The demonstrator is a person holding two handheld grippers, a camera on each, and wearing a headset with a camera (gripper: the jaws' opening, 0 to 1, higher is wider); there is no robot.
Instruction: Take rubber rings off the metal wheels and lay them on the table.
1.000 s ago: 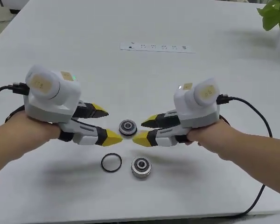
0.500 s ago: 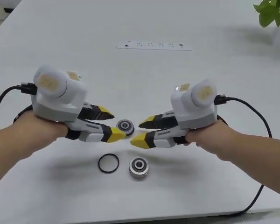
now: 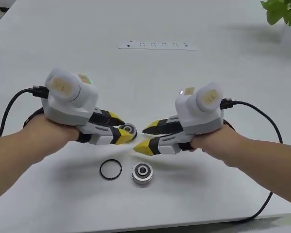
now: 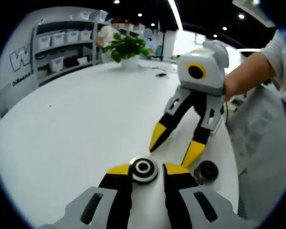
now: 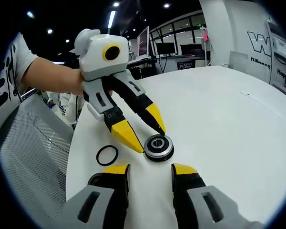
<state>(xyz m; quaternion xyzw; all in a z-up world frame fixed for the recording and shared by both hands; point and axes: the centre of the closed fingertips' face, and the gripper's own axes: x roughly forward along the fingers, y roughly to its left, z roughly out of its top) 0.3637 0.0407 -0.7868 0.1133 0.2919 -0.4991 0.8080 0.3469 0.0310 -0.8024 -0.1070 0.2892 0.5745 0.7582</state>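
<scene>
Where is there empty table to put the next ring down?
Bare table lies between the power strip and the left tool and right tool, and left of the loose ring. It is crowded in the middle, around the far wheel and near wheel.

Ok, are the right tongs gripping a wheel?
No, in the right gripper view the right tongs stand open, and the wheel lies on the table ahead of their tips.

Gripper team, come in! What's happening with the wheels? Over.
Left gripper open, straddling far wheel. Right gripper open, facing it. One ring off, beside near wheel. Nothing blocking.
</scene>
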